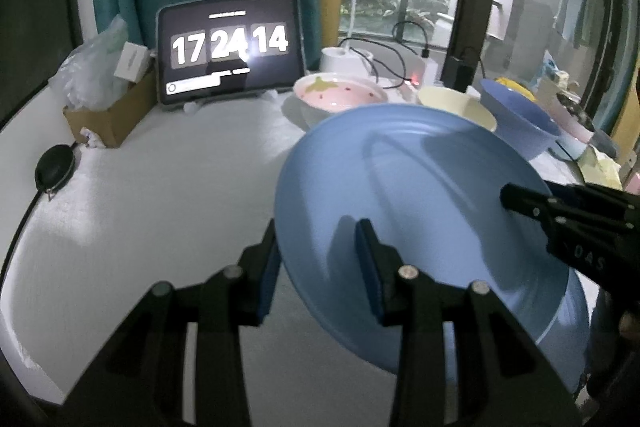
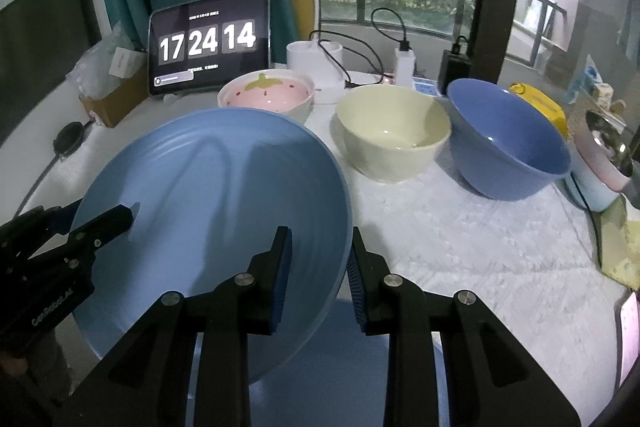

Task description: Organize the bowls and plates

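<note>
The light blue plate [image 2: 208,211] hangs tilted above the table [image 2: 460,247], its near edges pinched by both tools: the left tool [image 1: 318,263] grips one rim, the right tool [image 2: 320,267] the opposite one. Another blue plate [image 2: 344,367] seems to lie beneath it. Sorting looks barely begun: the strawberry bowl [image 2: 266,93], cream bowl [image 2: 392,131] and deep blue bowl [image 2: 508,139] stand separately behind, unstacked. The plate is plain, glossy, with faint concentric ridges.
</note>
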The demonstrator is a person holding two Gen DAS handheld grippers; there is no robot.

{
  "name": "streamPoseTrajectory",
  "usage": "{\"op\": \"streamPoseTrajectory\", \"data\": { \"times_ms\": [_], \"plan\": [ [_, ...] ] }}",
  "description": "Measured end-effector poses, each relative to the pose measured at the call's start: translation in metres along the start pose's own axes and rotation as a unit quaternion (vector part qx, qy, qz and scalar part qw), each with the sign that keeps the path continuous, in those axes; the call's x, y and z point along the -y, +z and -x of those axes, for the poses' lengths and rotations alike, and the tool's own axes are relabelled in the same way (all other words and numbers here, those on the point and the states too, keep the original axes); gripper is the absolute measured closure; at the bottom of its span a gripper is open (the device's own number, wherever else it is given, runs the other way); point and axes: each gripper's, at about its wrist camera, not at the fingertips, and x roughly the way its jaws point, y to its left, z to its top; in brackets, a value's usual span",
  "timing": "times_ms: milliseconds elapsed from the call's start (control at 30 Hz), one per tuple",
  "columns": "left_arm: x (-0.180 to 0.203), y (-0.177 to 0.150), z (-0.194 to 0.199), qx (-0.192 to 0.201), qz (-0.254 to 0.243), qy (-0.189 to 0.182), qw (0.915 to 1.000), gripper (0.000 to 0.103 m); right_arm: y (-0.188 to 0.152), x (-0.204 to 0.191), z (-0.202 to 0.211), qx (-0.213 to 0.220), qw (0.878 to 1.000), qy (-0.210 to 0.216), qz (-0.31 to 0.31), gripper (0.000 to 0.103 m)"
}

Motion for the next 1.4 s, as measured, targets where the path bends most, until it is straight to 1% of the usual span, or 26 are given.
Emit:
{"op": "streamPoseTrajectory", "data": {
  "times_ms": [667,1133,1400],
  "plan": [
    [0.048,-0.028,0.036,-0.002,-0.041,-0.03,0.9987,0.065,-0.045,0.033,0.049,0.012,0.999,-0.022,-0.039,0.074],
    [0.079,-0.053,0.043,-0.021,-0.069,-0.044,0.9964,0.065,-0.083,0.053,0.064,0.002,0.997,-0.036,-0.066,0.074],
    [0.093,-0.068,0.042,-0.036,-0.087,-0.048,0.9944,0.065,-0.1,0.061,0.065,-0.008,0.996,-0.046,-0.075,0.074]
  ]
}}
